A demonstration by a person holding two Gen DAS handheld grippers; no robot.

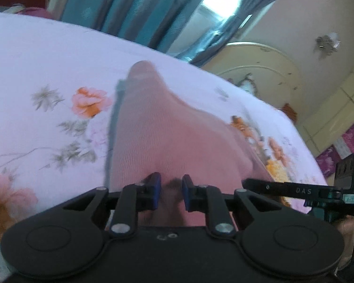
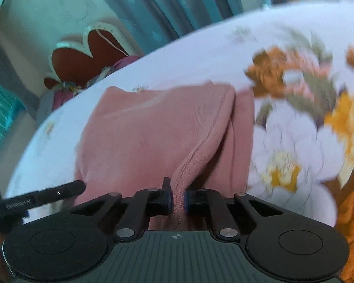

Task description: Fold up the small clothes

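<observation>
A small pink ribbed garment (image 1: 158, 122) lies on a white floral bedsheet (image 1: 47, 59). Its near part rises in a tent up to my left gripper (image 1: 171, 186), which is shut on a bunch of the cloth between its blue pads. In the right wrist view the same pink garment (image 2: 141, 136) shows a folded layer with a stitched hem, and my right gripper (image 2: 178, 199) is shut on that hem. Each view catches a black finger of the other gripper: the right one (image 1: 292, 191) and the left one (image 2: 47, 193). Both grips sit close together at the garment's near edge.
The floral bedsheet (image 2: 283, 129) spreads around the garment on all sides. Teal curtains (image 1: 141, 4) hang behind the bed. A cream headboard (image 1: 259, 63) stands at one end. Bunched colourful fabric (image 2: 66, 89) lies by the red and white headboard (image 2: 82, 54).
</observation>
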